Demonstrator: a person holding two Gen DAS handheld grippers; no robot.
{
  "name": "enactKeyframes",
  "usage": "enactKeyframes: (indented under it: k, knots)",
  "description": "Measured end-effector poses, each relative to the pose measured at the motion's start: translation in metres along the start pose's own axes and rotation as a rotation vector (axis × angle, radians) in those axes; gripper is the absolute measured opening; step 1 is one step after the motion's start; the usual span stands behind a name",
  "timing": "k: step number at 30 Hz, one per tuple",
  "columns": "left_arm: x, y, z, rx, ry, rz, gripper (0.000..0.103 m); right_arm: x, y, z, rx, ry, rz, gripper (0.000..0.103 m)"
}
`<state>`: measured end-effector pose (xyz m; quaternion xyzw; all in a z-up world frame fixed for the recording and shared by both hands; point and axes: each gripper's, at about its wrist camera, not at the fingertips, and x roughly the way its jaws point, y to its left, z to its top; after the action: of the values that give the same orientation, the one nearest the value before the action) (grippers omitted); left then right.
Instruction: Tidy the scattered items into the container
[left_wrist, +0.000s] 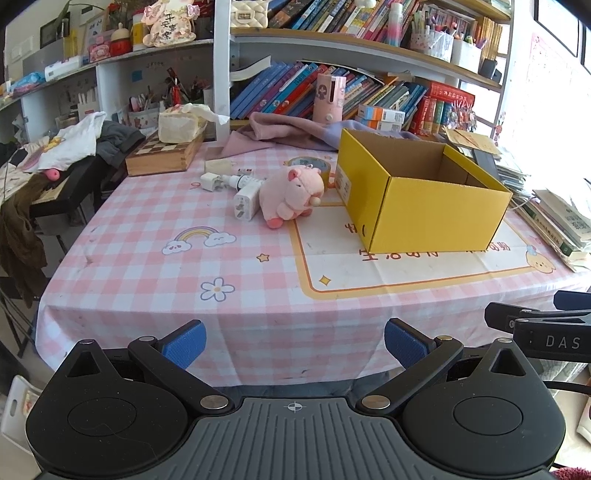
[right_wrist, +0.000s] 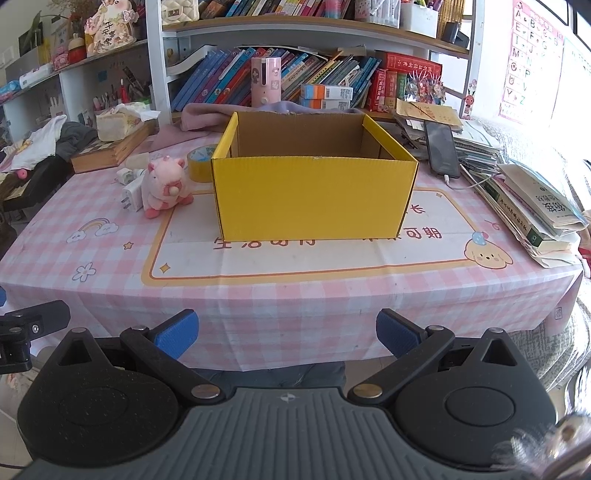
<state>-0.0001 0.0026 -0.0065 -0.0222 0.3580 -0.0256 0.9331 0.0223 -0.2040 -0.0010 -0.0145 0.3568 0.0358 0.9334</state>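
Observation:
A yellow cardboard box (left_wrist: 424, 195) (right_wrist: 314, 195) stands open-topped on the pink checked tablecloth; what I see of its inside looks bare. Left of it lies a pink plush pig (left_wrist: 291, 195) (right_wrist: 164, 186). Beside the pig are a white charger plug (left_wrist: 245, 205) (right_wrist: 133, 194), a smaller white adapter (left_wrist: 211, 181) (right_wrist: 125, 175), a small white bottle (left_wrist: 242, 181) and a tape roll (left_wrist: 308, 165) (right_wrist: 201, 162). My left gripper (left_wrist: 294, 345) and right gripper (right_wrist: 286, 334) hang open before the table's near edge, nothing between their blue pads.
A wooden chess box (left_wrist: 162, 155) with a tissue pack sits at the back left. Stacked books and papers (right_wrist: 532, 206) with a phone (right_wrist: 441, 149) crowd the right side. Bookshelves rise behind. A lilac cloth (left_wrist: 288, 131) lies behind the box.

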Motion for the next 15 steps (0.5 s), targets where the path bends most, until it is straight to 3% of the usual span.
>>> enactKeyframes:
  k: [15]
  knots:
    - [0.0002, 0.0005, -0.0008, -0.004, 0.010, 0.001, 0.103, -0.0004, 0.0003, -0.0003, -0.001, 0.000, -0.001, 0.103]
